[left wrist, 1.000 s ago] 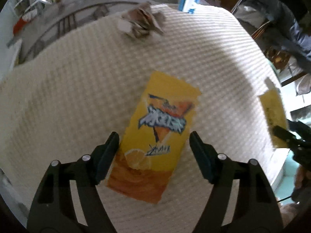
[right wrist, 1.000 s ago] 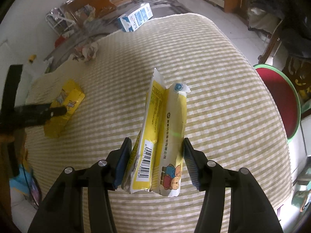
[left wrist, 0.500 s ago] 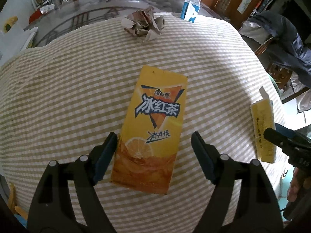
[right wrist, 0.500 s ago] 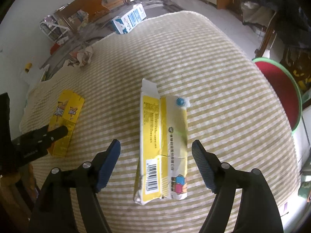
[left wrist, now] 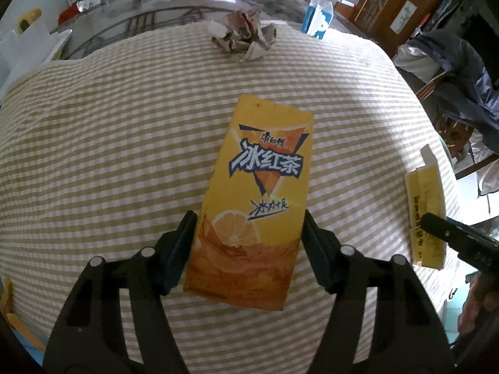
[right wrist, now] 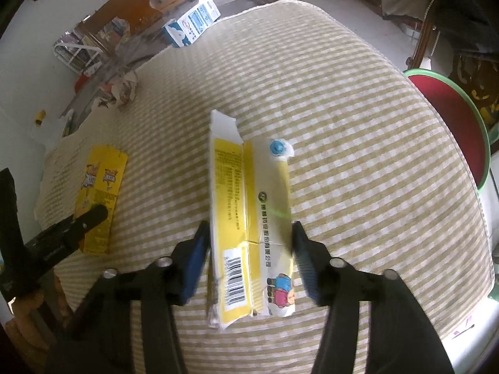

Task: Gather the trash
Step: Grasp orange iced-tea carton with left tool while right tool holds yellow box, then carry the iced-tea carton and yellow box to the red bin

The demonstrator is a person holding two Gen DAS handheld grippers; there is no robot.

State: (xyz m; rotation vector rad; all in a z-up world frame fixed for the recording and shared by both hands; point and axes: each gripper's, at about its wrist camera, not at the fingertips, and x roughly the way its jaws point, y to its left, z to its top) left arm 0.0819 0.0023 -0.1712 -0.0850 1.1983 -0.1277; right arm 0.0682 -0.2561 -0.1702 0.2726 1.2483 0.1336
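Observation:
An orange iced-tea carton [left wrist: 265, 162] lies flat on the striped cloth. My left gripper [left wrist: 249, 218] straddles its near end. Its jaws are closing, and both pads meet the carton's long edges. A flattened yellow milk carton [right wrist: 249, 180] with a barcode and a cartoon bear lies flat further right. My right gripper [right wrist: 249, 227] is closing on it too, the pads touching its two sides. Each carton also shows at the edge of the other view: the orange carton [right wrist: 99, 193] and the yellow carton [left wrist: 425, 205].
Crumpled paper [left wrist: 243, 35] and a blue-and-white milk box [left wrist: 316, 20] sit at the far edge of the striped tablecloth [left wrist: 109, 155]. A red basin with a green rim [right wrist: 449, 118] stands beyond the right edge. A dark jacket [left wrist: 452, 71] hangs on a chair.
One second ago the right gripper held the yellow carton raised; it then let go, leaving it flat. Both jaws stood wide half a second ago and have now closed onto their cartons.

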